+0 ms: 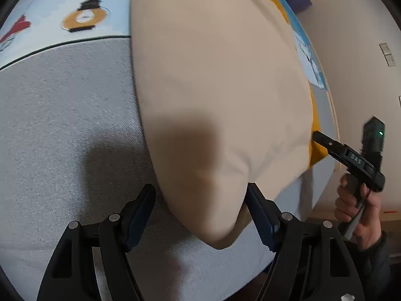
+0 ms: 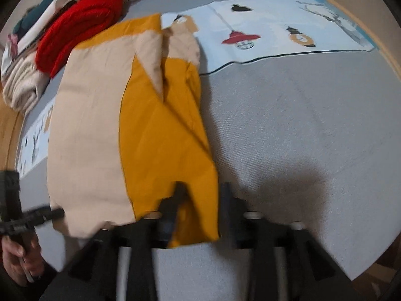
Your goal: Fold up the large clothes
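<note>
Both wrist cameras look steeply down from close above, sharing the beige-and-yellow garment (image 1: 220, 95) (image 2: 155, 130) on grey cloth (image 1: 65, 115).

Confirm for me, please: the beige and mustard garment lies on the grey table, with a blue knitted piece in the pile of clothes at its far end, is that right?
Not quite: the knitted piece in the pile of clothes is red, not blue, as the right wrist view shows. The rest holds: the beige and mustard garment lies on the grey table.
</note>
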A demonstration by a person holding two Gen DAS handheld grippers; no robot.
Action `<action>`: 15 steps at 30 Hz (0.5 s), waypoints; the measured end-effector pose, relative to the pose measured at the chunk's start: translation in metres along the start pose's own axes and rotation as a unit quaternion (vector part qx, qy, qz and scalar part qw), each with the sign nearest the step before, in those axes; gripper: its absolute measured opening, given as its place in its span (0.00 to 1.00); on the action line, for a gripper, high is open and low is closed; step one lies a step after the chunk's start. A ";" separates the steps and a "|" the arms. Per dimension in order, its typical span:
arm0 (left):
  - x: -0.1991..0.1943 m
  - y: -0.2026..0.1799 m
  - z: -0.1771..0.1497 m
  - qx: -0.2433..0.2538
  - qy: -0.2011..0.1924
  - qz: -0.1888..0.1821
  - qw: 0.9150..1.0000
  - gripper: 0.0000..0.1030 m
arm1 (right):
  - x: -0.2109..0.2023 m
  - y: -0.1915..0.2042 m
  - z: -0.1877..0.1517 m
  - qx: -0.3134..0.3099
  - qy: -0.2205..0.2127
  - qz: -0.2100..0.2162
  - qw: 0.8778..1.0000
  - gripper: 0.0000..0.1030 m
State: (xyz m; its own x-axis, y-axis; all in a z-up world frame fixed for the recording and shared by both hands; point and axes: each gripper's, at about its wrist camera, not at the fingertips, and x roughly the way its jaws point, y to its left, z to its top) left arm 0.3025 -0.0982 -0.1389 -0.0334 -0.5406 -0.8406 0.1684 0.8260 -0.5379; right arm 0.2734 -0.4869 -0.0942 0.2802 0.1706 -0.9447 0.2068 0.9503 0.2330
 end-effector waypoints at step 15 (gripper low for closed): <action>-0.013 0.081 0.064 -0.179 -0.109 -0.173 0.962 0.76 | 0.036 0.005 -0.001 0.007 0.058 0.069 0.996 0.19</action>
State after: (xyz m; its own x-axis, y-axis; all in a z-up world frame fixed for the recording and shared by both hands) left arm 0.3797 -0.0344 -0.1677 0.1870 -0.7819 -0.5946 -0.1678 0.5710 -0.8036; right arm 0.2836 -0.4754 -0.1274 0.1967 0.3298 -0.9233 0.1874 0.9117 0.3656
